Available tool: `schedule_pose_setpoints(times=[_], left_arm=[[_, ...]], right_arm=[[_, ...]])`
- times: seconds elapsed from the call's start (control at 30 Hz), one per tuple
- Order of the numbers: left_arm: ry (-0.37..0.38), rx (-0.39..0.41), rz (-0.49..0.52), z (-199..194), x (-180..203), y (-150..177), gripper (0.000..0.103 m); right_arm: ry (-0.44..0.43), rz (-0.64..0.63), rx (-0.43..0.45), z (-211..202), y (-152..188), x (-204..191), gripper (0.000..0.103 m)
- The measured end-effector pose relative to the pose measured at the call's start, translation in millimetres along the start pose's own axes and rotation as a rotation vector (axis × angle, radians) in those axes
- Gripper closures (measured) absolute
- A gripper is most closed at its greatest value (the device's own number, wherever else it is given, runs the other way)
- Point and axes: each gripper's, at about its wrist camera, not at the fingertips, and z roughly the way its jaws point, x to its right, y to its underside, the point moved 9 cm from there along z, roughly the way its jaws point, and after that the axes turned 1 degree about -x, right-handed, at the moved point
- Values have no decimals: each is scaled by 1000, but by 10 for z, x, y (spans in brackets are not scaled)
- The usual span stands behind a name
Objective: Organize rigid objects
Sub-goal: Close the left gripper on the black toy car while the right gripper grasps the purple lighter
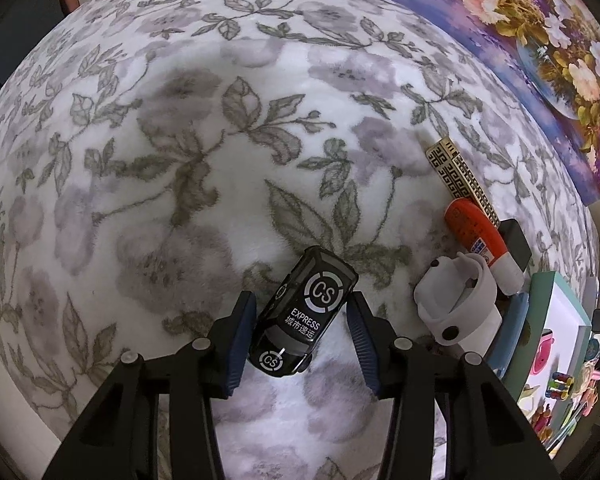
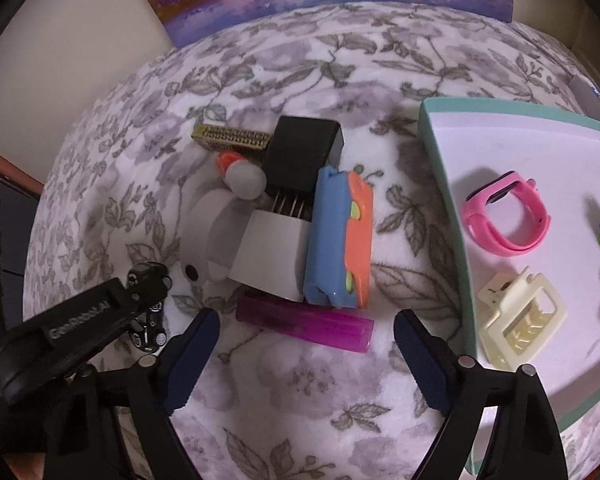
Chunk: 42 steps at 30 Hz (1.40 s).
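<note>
A black toy car [image 1: 300, 314] marked "CS EXPRESS" sits between the fingers of my left gripper [image 1: 300, 320]. The left pad touches it; a small gap shows at the right pad. The car also shows in the right wrist view [image 2: 148, 304] under the left gripper. My right gripper [image 2: 304, 344] is open and empty, just short of a purple lighter [image 2: 304, 322]. Beyond the lighter lie a blue and orange case [image 2: 338, 240], a white block [image 2: 272, 256], a black box [image 2: 300, 152] and a red glue stick [image 1: 478, 236].
A teal-rimmed tray [image 2: 440, 176] at the right holds a pink watch [image 2: 506, 212], a cream hair clip [image 2: 520, 316] and small coloured items. A gold patterned stick [image 1: 464, 178] and a white round gadget [image 1: 456, 300] lie on the floral blanket. A flower painting [image 1: 540, 40] stands at the back.
</note>
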Motion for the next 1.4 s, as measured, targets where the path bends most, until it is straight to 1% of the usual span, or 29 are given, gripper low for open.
schedule_pose_setpoints(times=[0.13, 0.27, 0.6, 0.7, 0.73, 0.77, 0.87, 0.97, 1.23, 1.4], left_arm=[[-8, 1, 0, 8, 19, -1, 54], [-20, 3, 7, 34, 54, -7, 54], [-21, 4, 13, 38, 44, -11, 53], [-24, 5, 15, 44, 30, -14, 53], [-26, 6, 18, 44, 32, -14, 53], [-29, 7, 21, 45, 37, -16, 53], [-38, 11, 36, 48, 52, -20, 53], [-70, 9, 62, 89, 79, -10, 52], [-143, 38, 110, 144, 209, -3, 52], [-142, 49, 110, 136, 268, -15, 52]], right_arm=[[37, 7, 2, 82, -1, 2, 13], [54, 21, -3, 152, 11, -18, 13], [183, -21, 30, 252, 5, -169, 14], [205, -32, 33, 268, 13, -210, 14], [211, -34, 34, 269, 14, -219, 16], [213, -35, 36, 267, 15, -231, 18], [206, -40, 35, 285, 36, -267, 18], [198, -41, 30, 296, 72, -285, 18], [175, -35, 6, 223, 83, -96, 18], [173, -36, -5, 203, 99, -3, 18]])
